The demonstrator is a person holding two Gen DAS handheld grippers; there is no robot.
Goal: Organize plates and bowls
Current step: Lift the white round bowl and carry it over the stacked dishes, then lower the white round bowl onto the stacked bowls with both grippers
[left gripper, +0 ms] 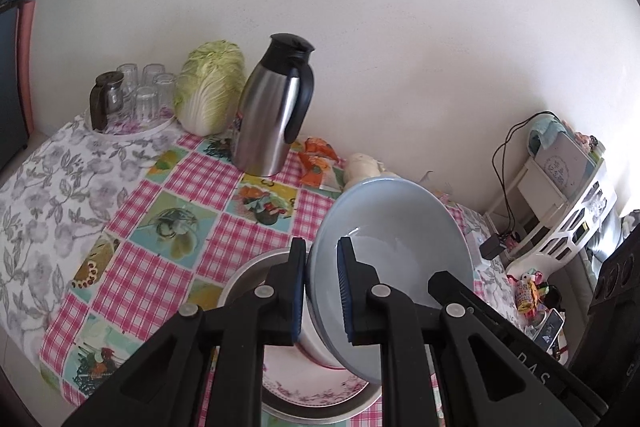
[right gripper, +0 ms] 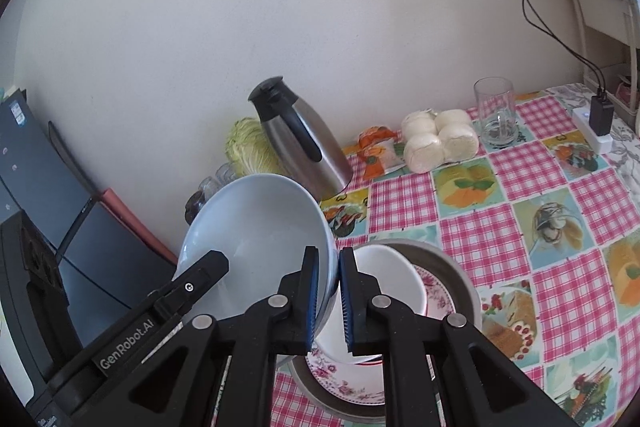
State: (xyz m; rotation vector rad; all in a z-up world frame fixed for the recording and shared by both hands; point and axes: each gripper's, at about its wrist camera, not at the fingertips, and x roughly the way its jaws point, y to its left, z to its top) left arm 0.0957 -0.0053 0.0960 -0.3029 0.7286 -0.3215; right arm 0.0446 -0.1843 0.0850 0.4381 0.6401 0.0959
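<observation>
The pale blue bowl (left gripper: 392, 243) — glazed, rigid, likely slick and breakable — hangs tilted above the stacked dishes (right gripper: 404, 291), its rim pinched on opposite sides by the nearly closed left gripper (left gripper: 322, 291) and right gripper (right gripper: 329, 297), over a checked tablecloth (right gripper: 540, 211) against a white wall (left gripper: 360, 7).

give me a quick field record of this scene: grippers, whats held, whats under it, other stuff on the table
left gripper: shut on rim of blue bowl
right gripper: shut on the opposite rim of the same bowl
bowl pose: tilted, lifted above the stack
stack below: white bowl on floral plate in metal pan
table: checked tablecloth
also there: steel thermos, cabbage, buns, glass mug
</observation>
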